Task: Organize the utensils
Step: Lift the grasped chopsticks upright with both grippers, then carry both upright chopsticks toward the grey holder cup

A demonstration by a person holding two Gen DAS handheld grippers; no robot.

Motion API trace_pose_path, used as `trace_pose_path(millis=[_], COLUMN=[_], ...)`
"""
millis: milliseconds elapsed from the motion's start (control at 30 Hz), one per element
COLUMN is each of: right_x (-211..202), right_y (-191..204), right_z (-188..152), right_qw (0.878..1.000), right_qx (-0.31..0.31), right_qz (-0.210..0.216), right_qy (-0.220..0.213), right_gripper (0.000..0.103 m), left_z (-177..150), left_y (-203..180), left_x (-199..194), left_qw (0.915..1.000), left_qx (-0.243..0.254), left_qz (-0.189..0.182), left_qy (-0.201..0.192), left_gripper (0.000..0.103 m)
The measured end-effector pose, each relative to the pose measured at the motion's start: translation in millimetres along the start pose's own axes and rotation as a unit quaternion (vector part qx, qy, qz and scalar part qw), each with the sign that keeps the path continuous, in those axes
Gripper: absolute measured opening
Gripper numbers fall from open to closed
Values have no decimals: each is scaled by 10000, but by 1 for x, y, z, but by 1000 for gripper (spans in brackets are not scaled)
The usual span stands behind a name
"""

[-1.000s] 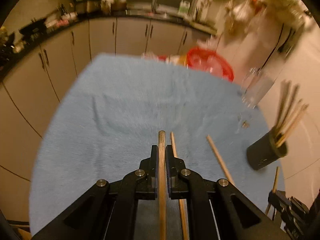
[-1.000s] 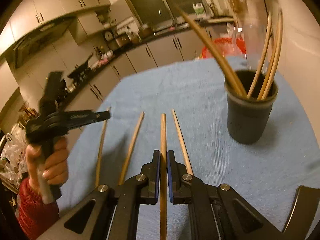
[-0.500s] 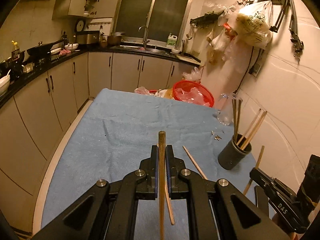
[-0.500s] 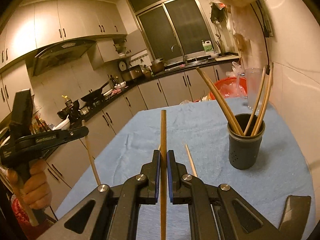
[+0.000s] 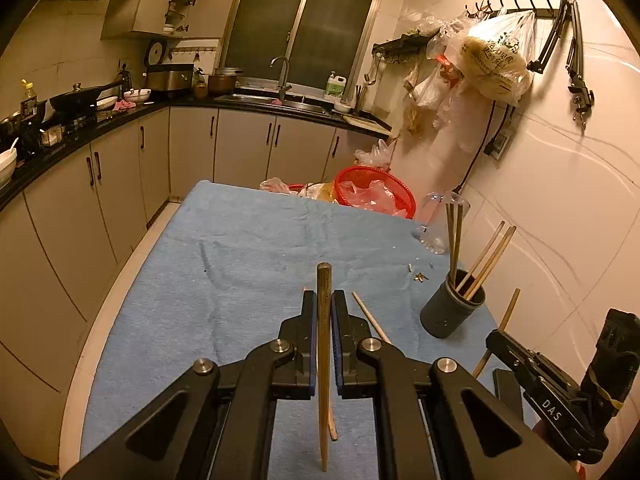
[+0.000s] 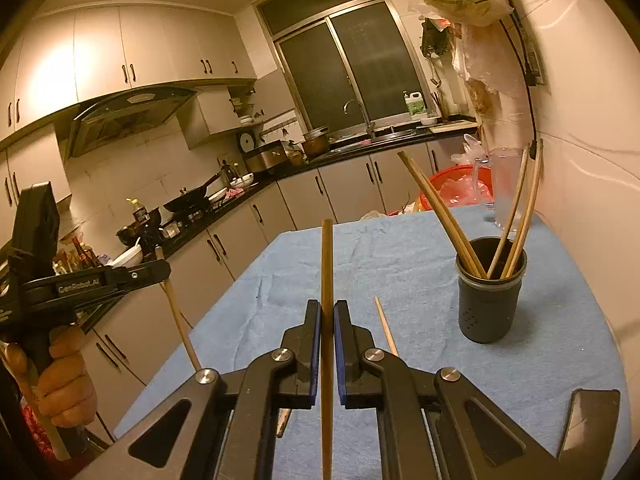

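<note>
Left wrist view: left gripper [image 5: 324, 308] and right gripper [image 6: 327, 312] each clamp a chopstick [image 5: 323, 344], tilted downward above the table [image 5: 224, 264].

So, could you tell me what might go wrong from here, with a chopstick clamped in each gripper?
1. The dark holder already has several chopsticks fanning out; a new stick could catch on them or tip the holder.
2. Each gripper, left and right, pinches its chopstick partway along, so a stick may pivot or slip in transit.
3. The loose chopstick on the blue cloth could be knocked off.
</note>
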State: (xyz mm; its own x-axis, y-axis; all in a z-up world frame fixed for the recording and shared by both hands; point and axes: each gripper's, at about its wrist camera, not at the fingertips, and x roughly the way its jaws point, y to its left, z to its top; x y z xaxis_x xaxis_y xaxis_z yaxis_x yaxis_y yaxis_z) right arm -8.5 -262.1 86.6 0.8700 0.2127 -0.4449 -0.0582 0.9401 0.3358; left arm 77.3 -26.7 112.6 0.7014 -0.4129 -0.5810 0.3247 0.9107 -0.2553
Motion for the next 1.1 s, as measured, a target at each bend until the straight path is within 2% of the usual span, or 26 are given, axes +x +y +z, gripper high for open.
trace_pose_path(millis=[1100], right_x=[-31], right_y=[-16], right_z=[9], right_qw=[9988], right_qx=[287], right_qz=[37], right_qy=[-396], right_gripper=[7], left_z=[11], left_y=[-21], left_x=[-13], left_qw=[9995], left_qx=[213], left_qz=[-220], left_qy=[-98], left_gripper=[7])
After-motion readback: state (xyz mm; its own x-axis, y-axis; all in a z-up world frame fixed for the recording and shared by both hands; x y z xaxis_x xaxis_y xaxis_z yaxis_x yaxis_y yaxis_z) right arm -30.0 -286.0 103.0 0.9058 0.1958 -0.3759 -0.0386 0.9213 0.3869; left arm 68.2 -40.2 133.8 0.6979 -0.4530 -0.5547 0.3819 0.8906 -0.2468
